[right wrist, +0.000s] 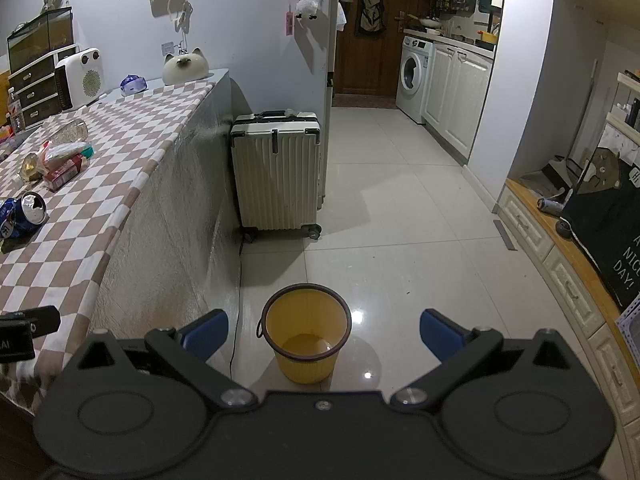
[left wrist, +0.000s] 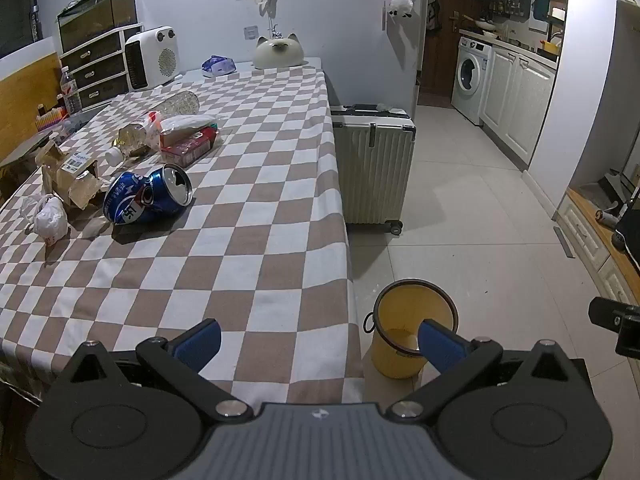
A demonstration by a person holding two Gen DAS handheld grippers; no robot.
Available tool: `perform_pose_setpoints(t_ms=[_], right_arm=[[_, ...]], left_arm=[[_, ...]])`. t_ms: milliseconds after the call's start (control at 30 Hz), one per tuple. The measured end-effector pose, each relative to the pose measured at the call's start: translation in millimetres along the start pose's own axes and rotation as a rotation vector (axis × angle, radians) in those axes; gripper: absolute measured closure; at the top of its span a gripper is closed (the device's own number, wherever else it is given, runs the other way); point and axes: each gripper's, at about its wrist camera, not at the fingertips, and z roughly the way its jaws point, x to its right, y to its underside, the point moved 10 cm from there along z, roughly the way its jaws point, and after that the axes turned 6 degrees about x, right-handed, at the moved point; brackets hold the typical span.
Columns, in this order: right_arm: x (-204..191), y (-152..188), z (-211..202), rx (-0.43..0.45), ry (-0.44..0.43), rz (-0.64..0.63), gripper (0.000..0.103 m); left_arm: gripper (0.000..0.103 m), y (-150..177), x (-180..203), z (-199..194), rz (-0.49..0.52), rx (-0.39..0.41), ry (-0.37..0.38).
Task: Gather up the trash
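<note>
While the left claw [left wrist: 318, 344] hangs wide open and empty, a crushed blue can [left wrist: 146, 196], torn cardboard [left wrist: 70, 176] and wrappers litter the worktop [left wrist: 248, 200]. Right view: right claw [right wrist: 324, 334] likewise gapes empty above the bare-looking yellow bin [right wrist: 306, 336]; collecting seems unstarted.

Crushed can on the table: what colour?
Blue with white lettering; the crushed can shows best in the left wrist view.
</note>
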Motion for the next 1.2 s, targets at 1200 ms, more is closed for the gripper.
perform_pose_setpoints(t_ms=[1200], right_arm=[[2.4,2.8,-0.5,-0.001,0.002,0.004,0.0]], left_arm=[[0.0,-0.2,0.3,0.1,-0.003,0.002,0.004]])
